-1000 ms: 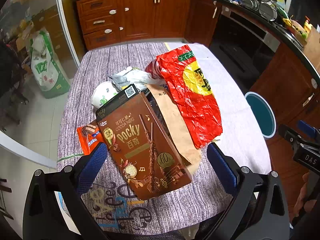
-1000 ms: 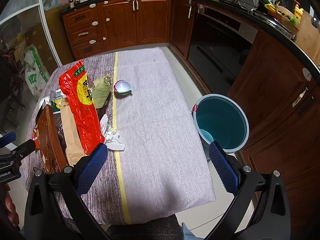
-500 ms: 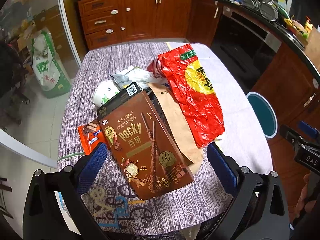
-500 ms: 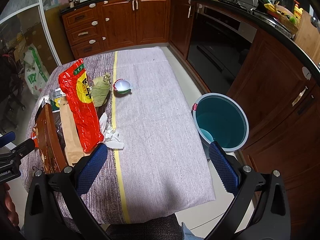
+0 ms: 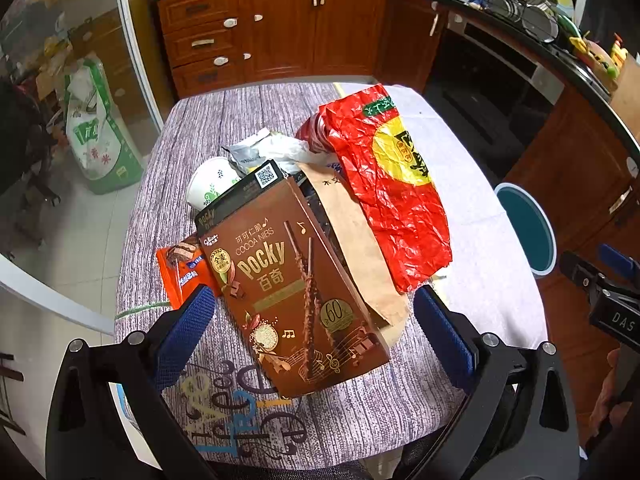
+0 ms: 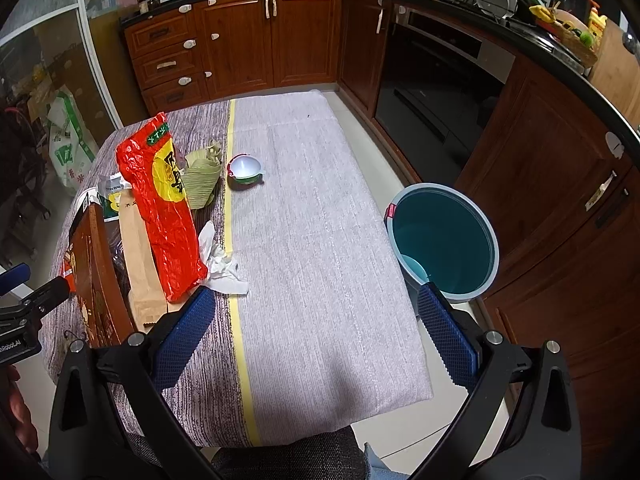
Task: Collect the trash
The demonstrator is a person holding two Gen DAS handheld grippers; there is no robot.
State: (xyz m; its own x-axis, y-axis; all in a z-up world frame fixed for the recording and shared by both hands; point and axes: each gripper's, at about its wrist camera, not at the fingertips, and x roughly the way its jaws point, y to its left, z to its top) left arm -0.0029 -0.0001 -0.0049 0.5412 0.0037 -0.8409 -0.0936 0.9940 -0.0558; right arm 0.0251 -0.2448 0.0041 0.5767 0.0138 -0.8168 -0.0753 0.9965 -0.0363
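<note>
Blue-padded, your left tool [image 5: 312,328] gaped wide around the Pocky box [image 5: 292,280]; your right tool [image 6: 316,336] hung open, empty, above the desk [image 6: 320,240].

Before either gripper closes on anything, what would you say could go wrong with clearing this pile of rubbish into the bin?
1. The Pocky box leans on the brown paper bag and red wrapper; lifting it may drag them along.
2. The teal bin stands on the floor beside the table's right edge, so a light item such as the crumpled tissue could miss it.
3. The left gripper, wide open, straddles the box; closing may crush it.
</note>
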